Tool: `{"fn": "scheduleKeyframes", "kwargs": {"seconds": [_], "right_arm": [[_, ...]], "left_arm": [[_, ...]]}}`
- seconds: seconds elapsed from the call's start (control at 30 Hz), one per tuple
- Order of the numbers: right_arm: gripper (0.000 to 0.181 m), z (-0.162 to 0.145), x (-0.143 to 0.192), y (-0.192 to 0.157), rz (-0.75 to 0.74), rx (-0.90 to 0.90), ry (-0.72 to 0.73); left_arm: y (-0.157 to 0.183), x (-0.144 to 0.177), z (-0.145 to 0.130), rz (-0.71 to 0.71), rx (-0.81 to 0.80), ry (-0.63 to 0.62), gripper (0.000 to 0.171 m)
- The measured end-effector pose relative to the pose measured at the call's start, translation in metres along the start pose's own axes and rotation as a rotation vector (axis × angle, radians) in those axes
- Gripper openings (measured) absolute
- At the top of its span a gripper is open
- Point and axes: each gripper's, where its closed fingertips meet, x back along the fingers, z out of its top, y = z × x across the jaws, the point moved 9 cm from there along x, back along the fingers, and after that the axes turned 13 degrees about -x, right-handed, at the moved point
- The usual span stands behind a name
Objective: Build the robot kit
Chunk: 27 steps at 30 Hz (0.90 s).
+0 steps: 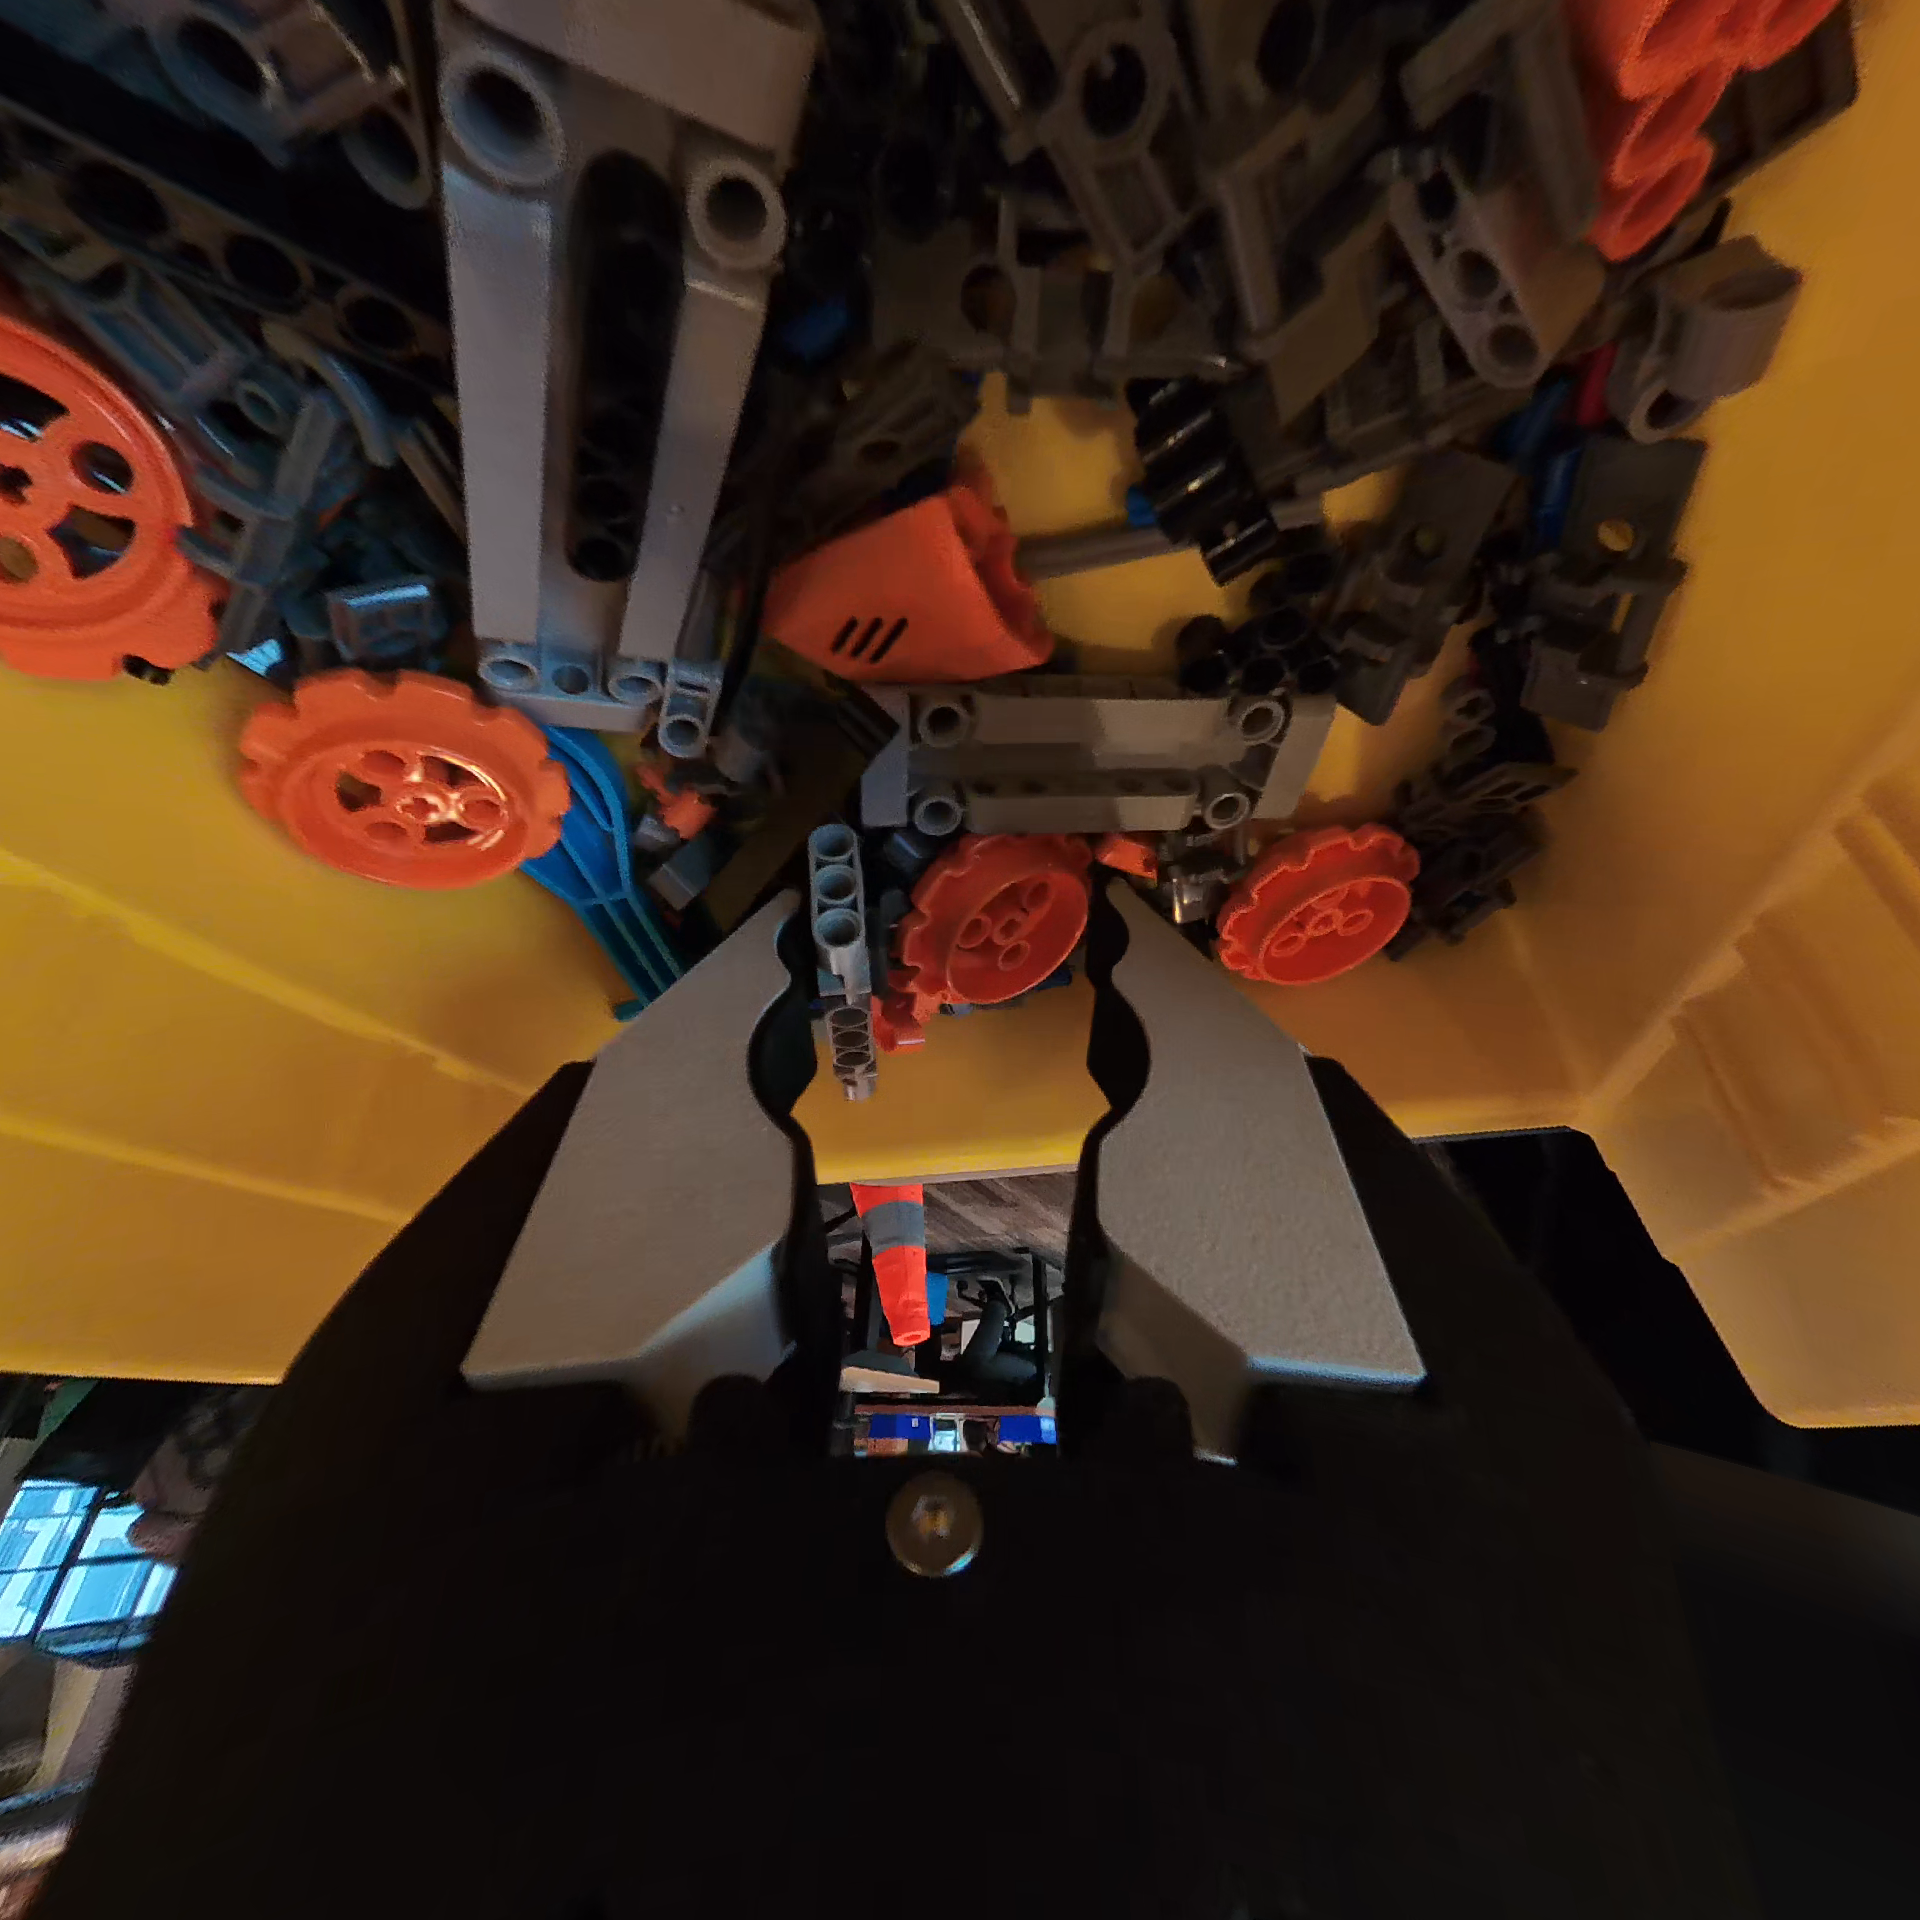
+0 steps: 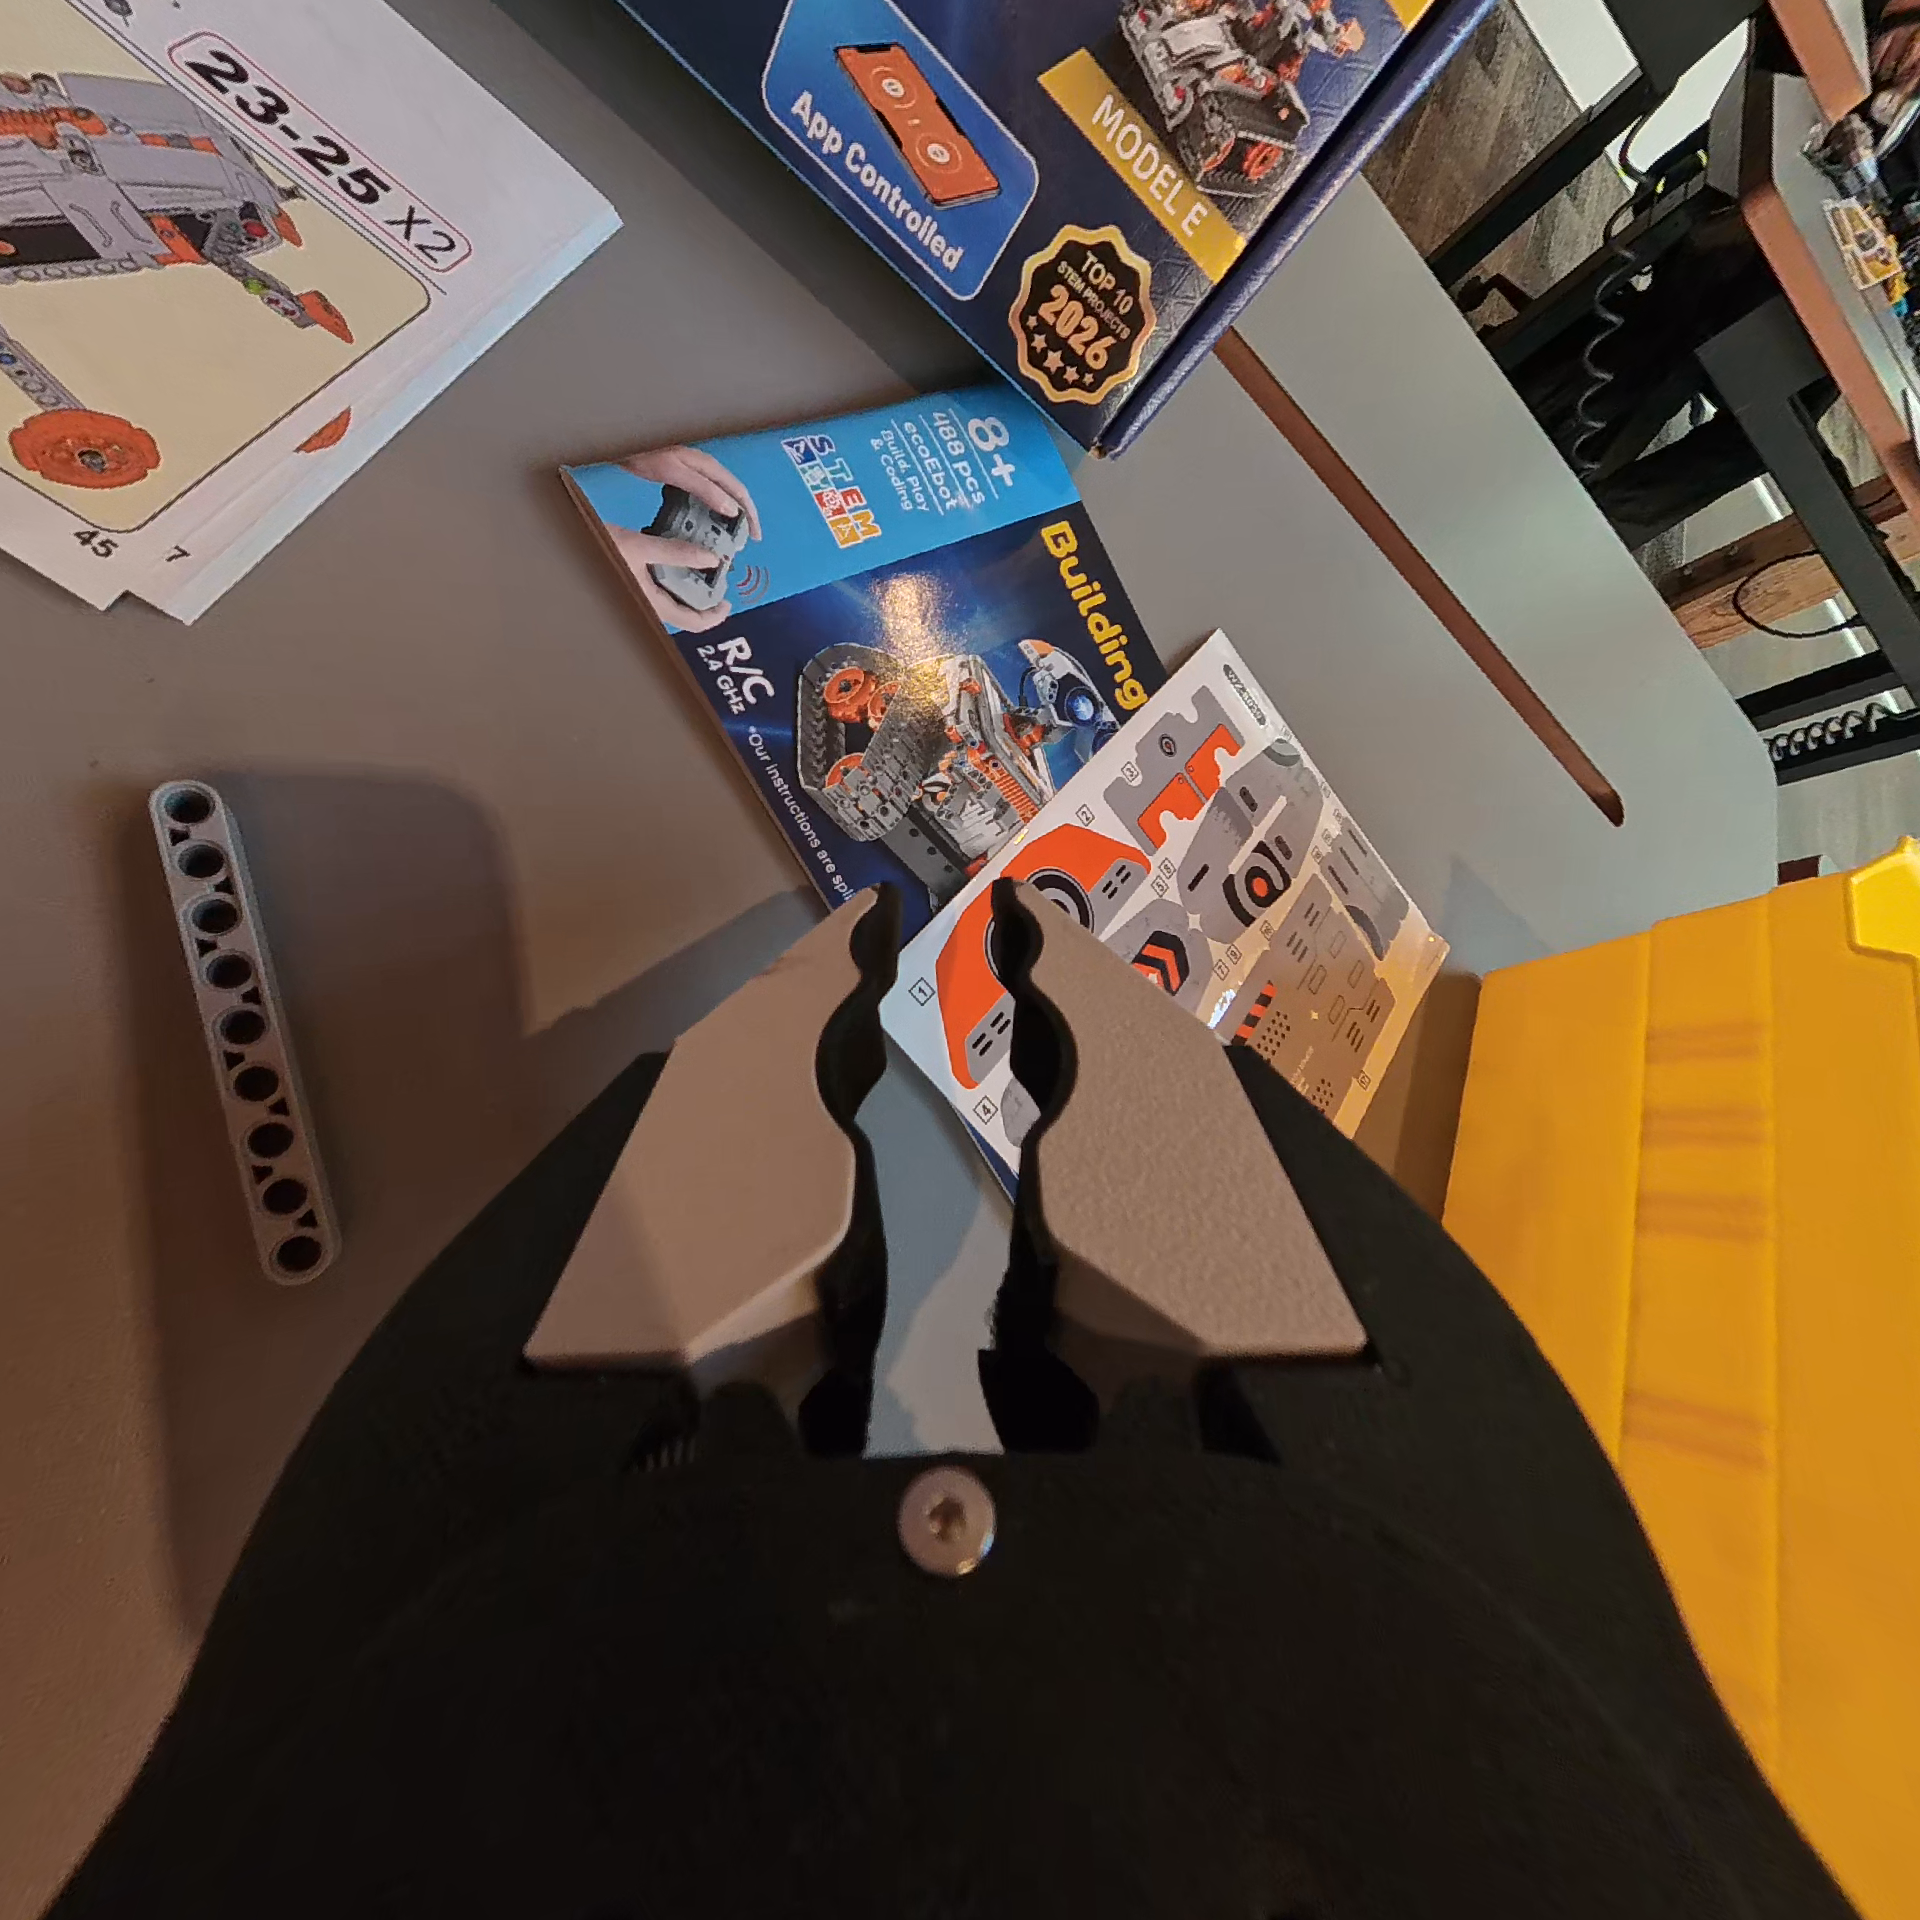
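My left gripper (image 1: 951, 904) is open inside a yellow bin (image 1: 260, 1039) full of grey, black and orange building parts. Its tips stand either side of a small orange toothed wheel (image 1: 997, 920) and a short grey holed beam (image 1: 840, 914). A second orange wheel (image 1: 1317, 902) lies just to the right. My right gripper (image 2: 943, 894) hovers over a grey table (image 2: 416, 675), empty, its jaws a narrow gap apart. Its tips are above a sticker sheet (image 2: 1226, 883) and a blue booklet (image 2: 894, 644). A long grey holed beam (image 2: 241, 1029) lies on the table to its left.
In the bin lie a larger orange wheel (image 1: 405, 777), a big grey panel (image 1: 613, 364), a grey frame (image 1: 1091, 753) and a blue part (image 1: 608, 852). On the table are open instruction pages (image 2: 208, 270), a blue box (image 2: 1039, 156) and the yellow bin's side (image 2: 1683, 1247). The left gripper's tips are roughly 65 cm from the right gripper's.
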Motion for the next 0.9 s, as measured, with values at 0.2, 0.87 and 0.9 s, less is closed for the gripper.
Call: {"fn": "scheduleKeyframes", "kwargs": {"seconds": [0.2, 0.87, 0.9], "right_arm": [[0.017, 0.0, -0.001, -0.001, 0.007, 0.004, -0.003], [0.017, 0.001, -0.001, -0.004, 0.021, 0.013, 0.0], [0.017, 0.001, -0.001, -0.004, 0.023, 0.014, -0.001]], "left_arm": [[-0.008, 0.001, 0.007, -0.017, 0.011, 0.042, 0.046], [-0.036, 0.032, 0.036, 0.107, 0.034, 0.335, 0.008], [-0.037, 0.034, 0.037, 0.13, 0.033, 0.349, 0.009]]}}
